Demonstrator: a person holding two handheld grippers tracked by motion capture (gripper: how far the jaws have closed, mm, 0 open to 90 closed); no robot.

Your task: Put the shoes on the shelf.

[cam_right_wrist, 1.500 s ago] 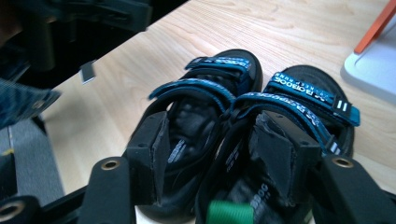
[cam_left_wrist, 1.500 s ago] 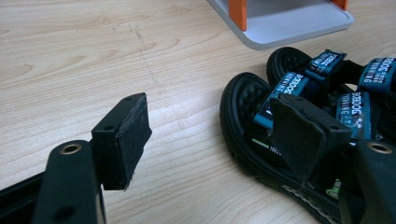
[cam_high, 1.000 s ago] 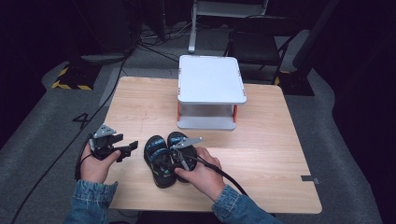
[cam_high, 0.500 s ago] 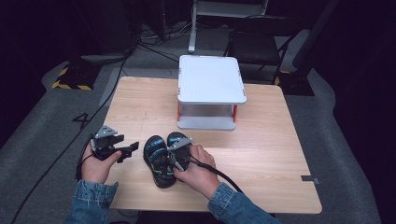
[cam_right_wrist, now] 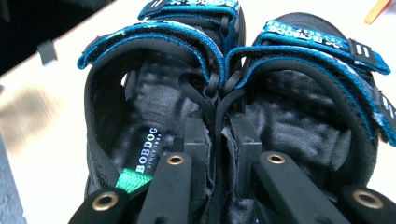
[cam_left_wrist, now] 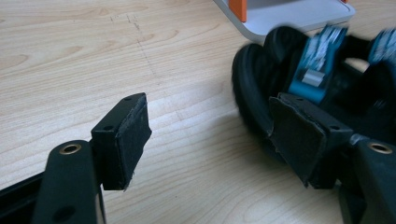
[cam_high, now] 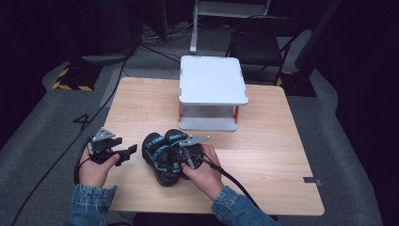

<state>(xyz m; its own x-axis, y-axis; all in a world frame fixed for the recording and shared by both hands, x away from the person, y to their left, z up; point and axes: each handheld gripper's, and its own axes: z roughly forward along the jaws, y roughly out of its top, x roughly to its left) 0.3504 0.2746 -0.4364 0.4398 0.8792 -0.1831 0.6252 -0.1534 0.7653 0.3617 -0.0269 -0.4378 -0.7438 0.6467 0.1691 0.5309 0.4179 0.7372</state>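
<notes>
Black sandals with blue straps (cam_high: pixel 162 155) sit as a pair at about seven o'clock on the bench (cam_high: pixel 263 155), near the person's edge. The right tongs (cam_high: pixel 181 155) are clamped on both inner walls at once, one jaw inside each sandal, the two heel edges pinched together between them. The left tongs (cam_left_wrist: pixel 219 135) rest at roughly eight o'clock, just beside the pair, jaws wide apart and holding nothing.

My worry is the grip: it bites only thin, soft edges low at the heels, so if the pair is lifted, one sandal may well slip free, or both could swing toe-down and twist out. The open tongs are close enough to steady them, but could also nudge the near sandal (cam_left_wrist: pixel 252 88).

At twelve o'clock stands a white shelf with orange posts (cam_high: pixel 211 89), well apart from the sandals with bare wood between. Beyond the bench, a dark chair (cam_high: pixel 256 47) and floor cables (cam_high: pixel 155 42).
</notes>
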